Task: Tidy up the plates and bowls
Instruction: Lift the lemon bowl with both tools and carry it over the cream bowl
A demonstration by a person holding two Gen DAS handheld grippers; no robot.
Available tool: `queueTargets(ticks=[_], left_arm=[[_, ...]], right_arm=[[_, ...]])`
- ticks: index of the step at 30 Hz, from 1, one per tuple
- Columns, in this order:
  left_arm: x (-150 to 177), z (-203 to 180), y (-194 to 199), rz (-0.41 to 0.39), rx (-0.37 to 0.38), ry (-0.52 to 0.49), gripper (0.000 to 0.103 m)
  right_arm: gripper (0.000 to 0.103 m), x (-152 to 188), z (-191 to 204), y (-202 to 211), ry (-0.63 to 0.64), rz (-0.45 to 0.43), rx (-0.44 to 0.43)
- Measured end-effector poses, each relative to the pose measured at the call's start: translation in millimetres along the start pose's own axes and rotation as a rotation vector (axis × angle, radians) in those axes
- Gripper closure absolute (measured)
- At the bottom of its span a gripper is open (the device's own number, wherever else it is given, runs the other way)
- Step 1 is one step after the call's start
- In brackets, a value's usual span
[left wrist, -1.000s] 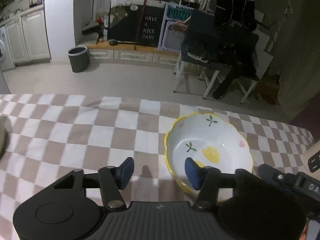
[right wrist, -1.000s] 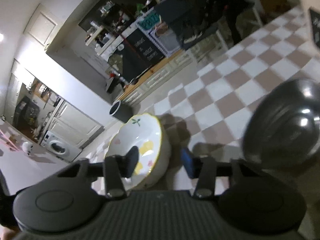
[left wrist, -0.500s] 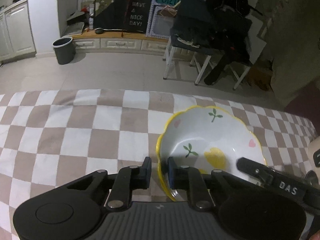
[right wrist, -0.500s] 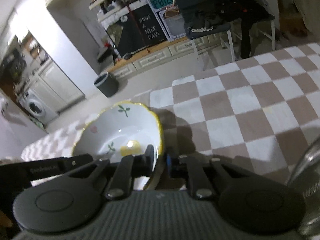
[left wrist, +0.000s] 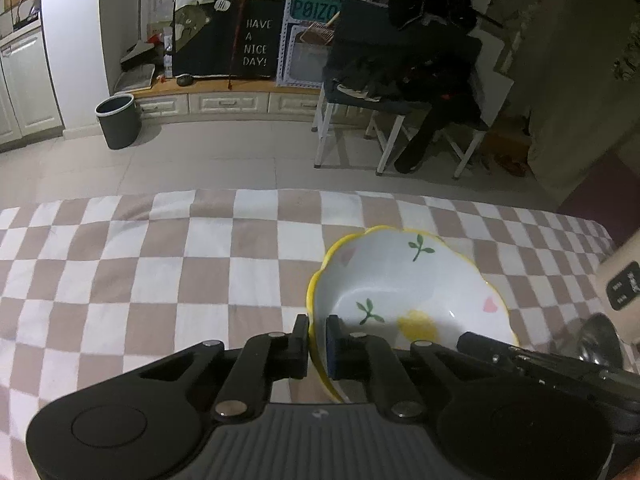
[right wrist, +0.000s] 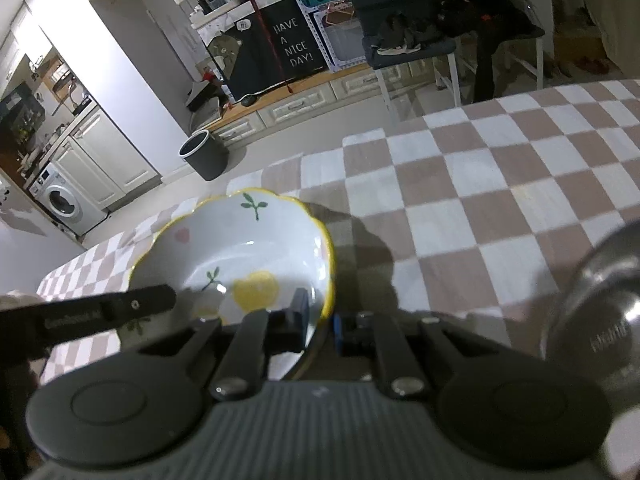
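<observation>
Claws grip one bowl [left wrist: 404, 292] (white, yellow scalloped rim) from opposite sides: left claw [left wrist: 317, 346] has just closed on its near-left rim, right claw [right wrist: 320, 320] pinches the right rim, above the checkered worktop [left wrist: 140, 264].

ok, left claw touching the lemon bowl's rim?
Touching. The left wrist view shows the left claw closed on the lemon bowl, one finger on each side of its yellow rim.

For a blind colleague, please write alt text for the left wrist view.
The left gripper pinches the yellow rim of a white flowered bowl on a checked tablecloth. A dim kitchen lies beyond.
</observation>
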State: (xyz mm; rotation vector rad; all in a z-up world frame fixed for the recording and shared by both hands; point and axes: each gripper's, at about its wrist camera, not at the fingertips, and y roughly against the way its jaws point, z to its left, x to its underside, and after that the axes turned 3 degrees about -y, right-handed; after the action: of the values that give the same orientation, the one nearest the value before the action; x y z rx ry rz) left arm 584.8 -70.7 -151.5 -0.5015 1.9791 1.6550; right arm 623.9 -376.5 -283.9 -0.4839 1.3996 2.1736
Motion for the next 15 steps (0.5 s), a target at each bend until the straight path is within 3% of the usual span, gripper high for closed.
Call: queueTargets(ticks=[15], left_arm=[[50,-23,130,-0.084,0.033,-0.004,0.095]], right_arm=[[0.088,46,18,119,0.022,-0.072,-0.020]])
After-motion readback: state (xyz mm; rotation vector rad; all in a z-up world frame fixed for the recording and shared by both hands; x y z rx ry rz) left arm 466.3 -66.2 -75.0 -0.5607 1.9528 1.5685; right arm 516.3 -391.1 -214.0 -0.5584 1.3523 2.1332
